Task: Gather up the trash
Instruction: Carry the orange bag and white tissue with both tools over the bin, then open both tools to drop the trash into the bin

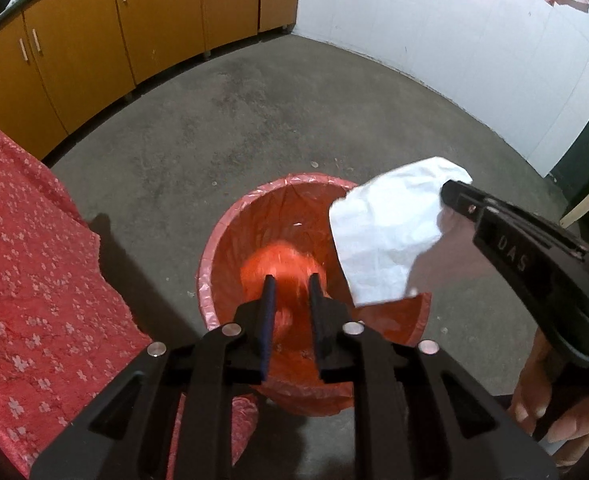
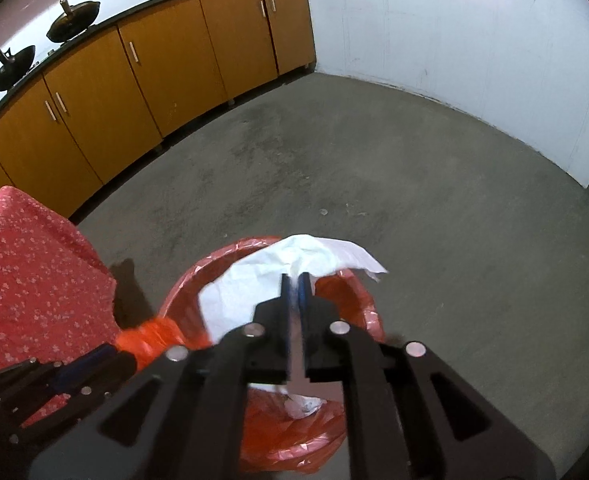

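Note:
A round bin lined with a red plastic bag stands on the concrete floor below both grippers. My left gripper hangs over its mouth with the jaws a little apart. A blurred orange plastic wad lies between and just beyond its tips, over the bin's inside. My right gripper points down over the bin's far right rim, its blue pads slightly apart. A crumpled white paper sheet hangs at its tips and droops over the bin; the left wrist view shows that sheet too.
A table draped in a red flowered cloth stands close on the bin's left. Orange cabinets with woks on the counter line the far left; a white wall closes the back. A hand holds the right gripper.

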